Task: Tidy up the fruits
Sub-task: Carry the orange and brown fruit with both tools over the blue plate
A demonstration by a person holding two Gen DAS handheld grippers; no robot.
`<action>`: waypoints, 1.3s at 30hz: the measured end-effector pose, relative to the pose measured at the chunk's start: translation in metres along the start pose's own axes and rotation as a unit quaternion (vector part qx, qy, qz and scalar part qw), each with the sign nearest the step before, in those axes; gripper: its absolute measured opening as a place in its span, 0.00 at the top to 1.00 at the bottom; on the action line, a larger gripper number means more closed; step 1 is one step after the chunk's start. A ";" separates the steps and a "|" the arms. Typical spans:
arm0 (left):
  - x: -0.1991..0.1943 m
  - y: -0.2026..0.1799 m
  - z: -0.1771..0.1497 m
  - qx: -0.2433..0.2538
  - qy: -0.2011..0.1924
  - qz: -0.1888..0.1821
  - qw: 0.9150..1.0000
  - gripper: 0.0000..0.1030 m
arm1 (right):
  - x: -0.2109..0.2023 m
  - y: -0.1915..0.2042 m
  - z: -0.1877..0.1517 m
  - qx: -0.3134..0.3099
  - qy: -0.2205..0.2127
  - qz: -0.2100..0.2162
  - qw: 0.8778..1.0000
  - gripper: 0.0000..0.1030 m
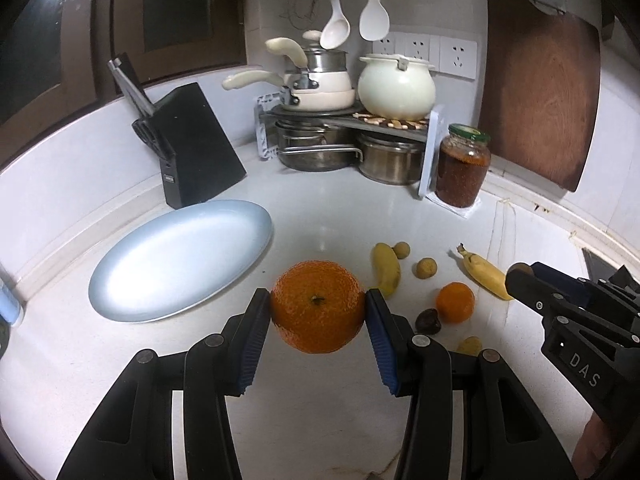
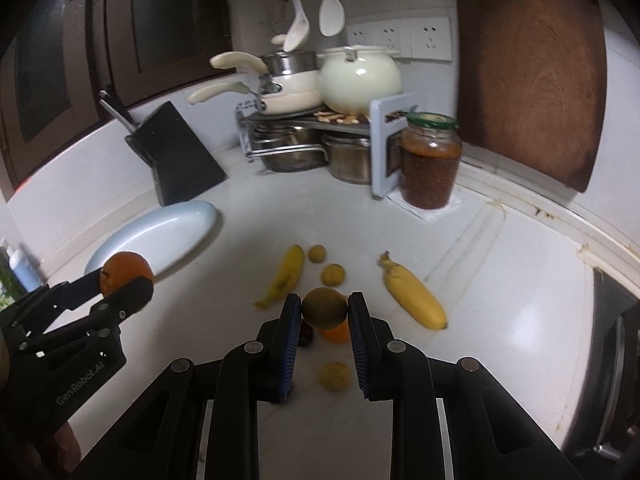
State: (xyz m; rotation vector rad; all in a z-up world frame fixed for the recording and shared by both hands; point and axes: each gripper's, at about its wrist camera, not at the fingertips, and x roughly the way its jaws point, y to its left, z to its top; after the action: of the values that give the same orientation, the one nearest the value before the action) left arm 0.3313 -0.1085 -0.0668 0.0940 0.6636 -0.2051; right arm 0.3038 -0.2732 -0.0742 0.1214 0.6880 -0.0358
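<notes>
My left gripper point(image 1: 318, 304) is shut on a large orange point(image 1: 318, 306) and holds it above the counter, right of the pale blue oval plate point(image 1: 180, 260). My right gripper point(image 2: 324, 308) is shut on a small brown round fruit point(image 2: 324, 307), lifted over a smaller orange point(image 2: 335, 334) and a dark fruit point(image 2: 306, 337). On the counter lie two bananas point(image 2: 282, 276) point(image 2: 414, 294), several small tan fruits point(image 2: 333, 274) and the smaller orange, which also shows in the left wrist view point(image 1: 455, 302). The left gripper with its orange also shows in the right wrist view point(image 2: 126, 276).
A black knife block point(image 1: 192, 144) stands behind the plate. A rack with pots point(image 1: 344, 120) fills the back corner, with a jar of red sauce point(image 1: 462, 164) beside it. A wooden cutting board point(image 1: 540, 88) leans on the right wall. A stove edge point(image 2: 616, 320) is at the right.
</notes>
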 end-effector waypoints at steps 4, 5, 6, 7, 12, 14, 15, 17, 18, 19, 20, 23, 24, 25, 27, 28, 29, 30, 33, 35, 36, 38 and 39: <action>-0.004 0.017 0.003 -0.005 -0.005 0.003 1.000 0.54 | -0.002 0.020 0.005 -0.006 -0.009 0.005 1.000 0.75; -0.005 0.021 0.003 -0.004 -0.007 0.007 1.000 0.54 | -0.002 0.026 0.006 -0.011 -0.013 0.006 1.000 0.75; -0.007 0.027 0.003 -0.005 -0.009 0.013 1.000 0.54 | -0.001 0.030 0.007 -0.014 -0.015 0.008 1.000 0.75; -0.007 0.031 0.003 -0.006 -0.010 0.016 1.000 0.54 | 0.000 0.035 0.009 -0.016 -0.017 0.011 1.000 0.75; -0.015 0.055 0.004 -0.012 -0.021 0.041 0.999 0.54 | 0.004 0.061 0.018 -0.032 -0.023 0.031 0.999 0.75; -0.018 0.065 0.005 -0.016 -0.025 0.052 0.998 0.54 | 0.006 0.072 0.021 -0.038 -0.026 0.043 0.998 0.75; -0.019 0.069 0.006 -0.017 -0.027 0.056 0.998 0.54 | 0.008 0.078 0.023 -0.043 -0.027 0.049 0.998 0.75; -0.021 0.077 0.008 -0.020 -0.028 0.065 0.997 0.54 | 0.009 0.087 0.025 -0.048 -0.029 0.058 0.997 0.75; -0.021 0.081 0.008 -0.021 -0.027 0.071 0.997 0.54 | 0.010 0.091 0.026 -0.051 -0.030 0.063 0.996 0.75; -0.022 0.085 0.009 -0.023 -0.027 0.074 0.997 0.54 | 0.011 0.097 0.028 -0.055 -0.031 0.069 0.996 0.75; -0.022 0.090 0.009 -0.026 -0.026 0.077 0.996 0.54 | 0.012 0.101 0.029 -0.057 -0.031 0.073 0.995 0.75; -0.023 0.102 0.010 -0.033 -0.025 0.085 0.995 0.54 | 0.016 0.116 0.034 -0.066 -0.033 0.086 0.994 0.75; -0.023 0.107 0.011 -0.035 -0.026 0.089 0.995 0.54 | 0.018 0.120 0.036 -0.068 -0.033 0.091 0.993 0.75; -0.023 0.111 0.011 -0.037 -0.028 0.094 0.994 0.54 | 0.020 0.126 0.038 -0.073 -0.035 0.094 0.992 0.75; -0.023 0.120 0.013 -0.040 -0.029 0.103 0.993 0.54 | 0.023 0.137 0.042 -0.082 -0.043 0.097 0.991 0.75; -0.022 0.123 0.014 -0.041 -0.029 0.107 0.993 0.54 | 0.024 0.141 0.044 -0.086 -0.046 0.099 0.990 0.75; -0.022 0.128 0.015 -0.041 -0.029 0.111 0.993 0.54 | 0.025 0.145 0.046 -0.089 -0.047 0.104 0.990 0.75; -0.020 0.131 0.016 -0.042 -0.030 0.113 0.992 0.54 | 0.026 0.149 0.048 -0.091 -0.049 0.108 0.989 0.75; -0.018 0.143 0.020 -0.047 -0.030 0.116 0.992 0.54 | 0.032 0.161 0.056 -0.095 -0.052 0.119 0.987 0.75; -0.015 0.152 0.024 -0.046 -0.033 0.124 0.991 0.54 | 0.039 0.168 0.061 -0.095 -0.046 0.129 0.986 0.75; -0.013 0.155 0.025 -0.045 -0.033 0.128 0.990 0.54 | 0.042 0.172 0.063 -0.096 -0.044 0.135 0.985 0.75; -0.010 0.161 0.028 -0.044 -0.033 0.132 0.990 0.54 | 0.048 0.178 0.068 -0.099 -0.041 0.140 0.984 0.75; -0.008 0.165 0.030 -0.044 -0.033 0.132 0.990 0.54 | 0.051 0.182 0.071 -0.101 -0.040 0.143 0.984 0.75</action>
State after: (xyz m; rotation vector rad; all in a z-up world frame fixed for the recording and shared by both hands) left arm 0.3792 0.0490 -0.0351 0.0892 0.5873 0.0767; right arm 0.4012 -0.1008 -0.0342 0.0236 0.5852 0.3035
